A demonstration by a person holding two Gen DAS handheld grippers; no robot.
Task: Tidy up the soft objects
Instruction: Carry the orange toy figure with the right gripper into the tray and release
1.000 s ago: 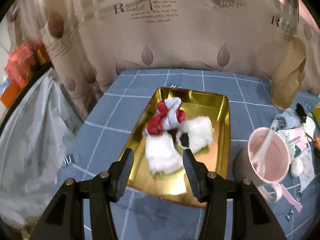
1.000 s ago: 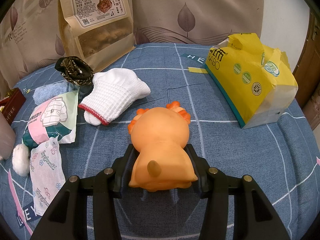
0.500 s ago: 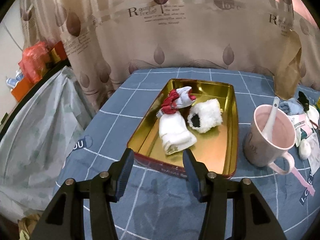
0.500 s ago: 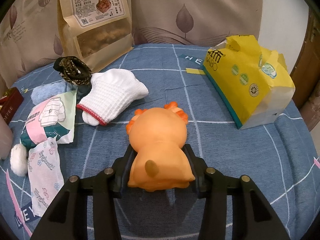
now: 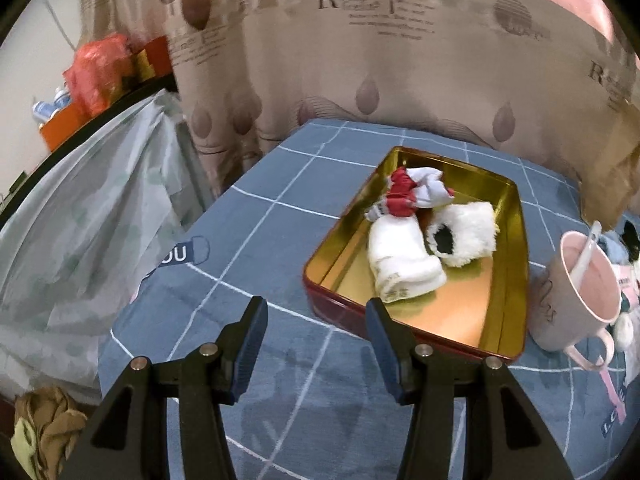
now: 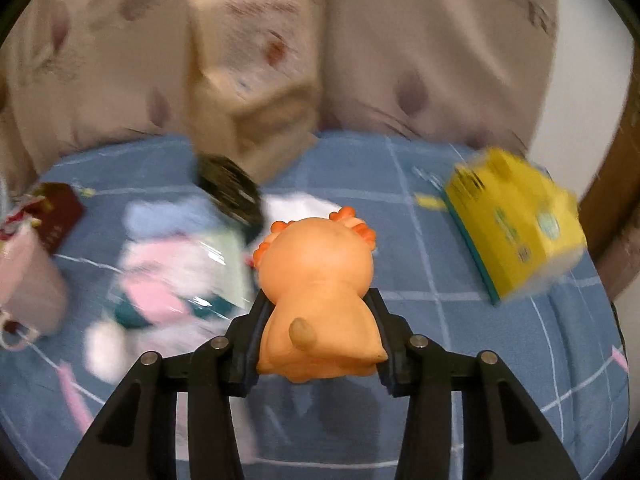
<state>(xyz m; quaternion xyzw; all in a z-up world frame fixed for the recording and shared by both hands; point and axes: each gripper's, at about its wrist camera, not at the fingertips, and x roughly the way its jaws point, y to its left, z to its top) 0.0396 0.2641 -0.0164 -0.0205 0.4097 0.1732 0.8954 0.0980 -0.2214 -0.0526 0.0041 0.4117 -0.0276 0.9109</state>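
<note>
A gold tin tray (image 5: 516, 248) with a red outer wall holds a white sock (image 5: 400, 260), a red and white sock (image 5: 412, 194) and a fluffy white slipper (image 5: 466, 236). My left gripper (image 5: 316, 344) is open and empty, above the blue cloth in front of the tray's near left corner. My right gripper (image 6: 318, 324) is shut on an orange soft toy (image 6: 316, 284), lifted above the table. Under and behind the toy lie blurred soft items: a white glove (image 6: 296, 204), a pale blue cloth (image 6: 160, 216) and a pink and white packet (image 6: 172, 280).
A pink mug (image 5: 580, 292) with a white spoon stands right of the tray; it also shows in the right wrist view (image 6: 28, 288). A yellow tissue pack (image 6: 516, 224), a brown snack bag (image 6: 252, 76) and a dark band (image 6: 232, 192) are on the table. A plastic-covered heap (image 5: 80, 232) lies left.
My left gripper has drawn back and to the left from the tray, still open. My right gripper has lifted the orange toy off the table and swings left; its view is blurred.
</note>
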